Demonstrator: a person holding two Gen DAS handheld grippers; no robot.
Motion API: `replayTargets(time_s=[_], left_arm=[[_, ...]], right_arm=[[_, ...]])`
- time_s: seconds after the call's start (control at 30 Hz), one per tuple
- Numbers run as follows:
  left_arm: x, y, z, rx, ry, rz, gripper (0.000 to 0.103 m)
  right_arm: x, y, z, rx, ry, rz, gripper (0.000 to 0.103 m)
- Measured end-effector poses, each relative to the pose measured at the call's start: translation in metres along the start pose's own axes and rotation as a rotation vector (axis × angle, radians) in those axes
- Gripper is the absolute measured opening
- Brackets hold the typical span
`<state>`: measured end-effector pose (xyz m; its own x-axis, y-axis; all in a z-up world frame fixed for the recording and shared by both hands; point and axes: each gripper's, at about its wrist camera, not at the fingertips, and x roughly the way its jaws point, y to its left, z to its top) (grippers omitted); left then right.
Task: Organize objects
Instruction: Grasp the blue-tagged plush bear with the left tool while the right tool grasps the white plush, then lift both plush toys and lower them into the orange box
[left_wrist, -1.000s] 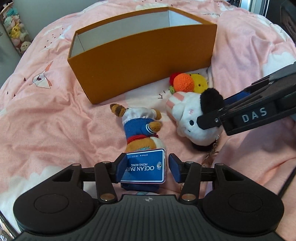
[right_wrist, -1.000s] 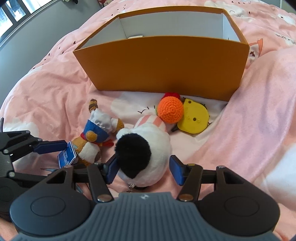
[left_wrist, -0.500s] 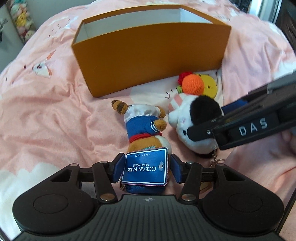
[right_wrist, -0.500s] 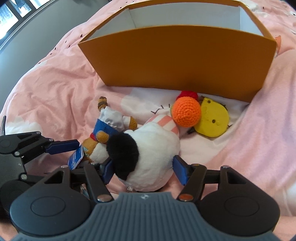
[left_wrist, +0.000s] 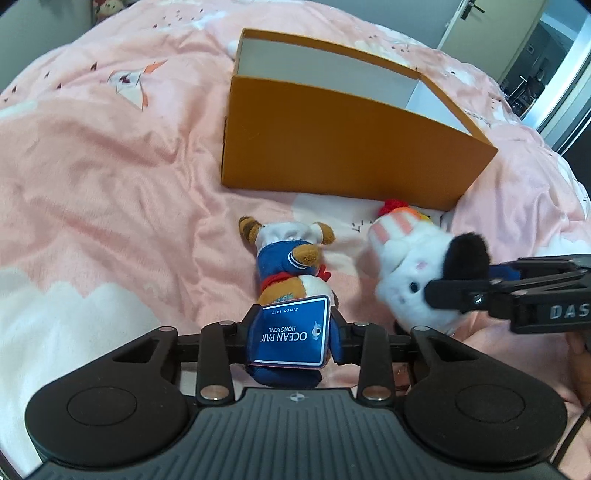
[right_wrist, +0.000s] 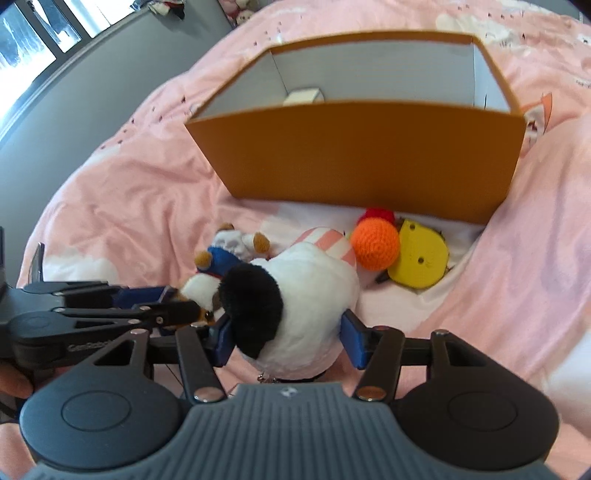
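Note:
A brown plush in a blue sailor suit (left_wrist: 291, 258) lies on the pink bedcover with a blue Ocean Park tag at its near end. My left gripper (left_wrist: 295, 336) is closing, and its pads press on that end of the plush. Just to the right lies a white plush with a black ear (right_wrist: 310, 291). My right gripper (right_wrist: 286, 339) is closing too, its blue pads tight against the plush's sides. The open orange box (right_wrist: 362, 162) stands behind both toys. The two grippers are close together, the left one's tips (right_wrist: 184, 306) beside the white plush.
An orange crochet ball (right_wrist: 375, 245) and a flat yellow toy (right_wrist: 421, 262) lie against the box's front wall. A small white item (right_wrist: 303, 96) sits inside the box. A pink bedcover (left_wrist: 110, 166) spreads all around. A doorway shows at the far right.
The left jaws have narrowed onto the sailor plush and the left view has rolled and shifted. The right jaws have drawn in around the white plush, which now fills them.

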<state>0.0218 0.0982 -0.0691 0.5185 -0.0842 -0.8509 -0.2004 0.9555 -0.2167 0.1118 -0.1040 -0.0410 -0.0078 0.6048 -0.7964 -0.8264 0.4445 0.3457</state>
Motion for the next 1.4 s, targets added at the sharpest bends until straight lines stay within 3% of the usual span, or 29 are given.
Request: replayTargets(time_s=[0.2,0.27,0.4,0.53,0.67,0.77,0.83,1.03,1.27,1.4], left_arm=[[0.015,0.0,0.0,0.023,0.047,-0.012,0.057],[0.02,-0.001,0.0,0.027,0.063,-0.024,0.058],[0.015,-0.003,-0.003,0.037,0.027,-0.018,0.051],[0.003,-0.004,-0.002,0.039,-0.018,-0.021,0.033],[0.002,0.001,0.002,0.01,-0.012,-0.039,0.03],[0.007,-0.001,0.004,0.016,0.022,-0.042,0.039],[0.012,-0.005,0.003,0.031,0.043,-0.044,0.051],[0.026,-0.024,-0.002,0.149,0.075,0.007,0.066],[0.039,-0.026,-0.003,0.171,0.092,0.024,0.069],[0.047,-0.04,-0.004,0.243,0.097,0.08,0.07]], right_arm=[[0.003,-0.004,-0.001,0.022,0.021,-0.002,0.059],[0.004,-0.004,-0.002,0.023,0.024,-0.002,0.06],[0.003,-0.005,-0.002,0.029,0.026,0.001,0.06],[0.001,-0.002,-0.002,0.011,0.017,-0.006,0.06],[-0.005,0.001,-0.001,-0.014,-0.009,-0.004,0.059],[-0.004,0.001,0.0,-0.014,-0.008,-0.011,0.059],[0.0,-0.002,-0.001,0.002,0.014,-0.009,0.059],[0.007,-0.003,-0.003,0.014,0.041,0.007,0.06],[0.009,-0.008,-0.004,0.036,0.051,0.025,0.06],[0.011,-0.01,-0.005,0.047,0.06,0.034,0.06]])
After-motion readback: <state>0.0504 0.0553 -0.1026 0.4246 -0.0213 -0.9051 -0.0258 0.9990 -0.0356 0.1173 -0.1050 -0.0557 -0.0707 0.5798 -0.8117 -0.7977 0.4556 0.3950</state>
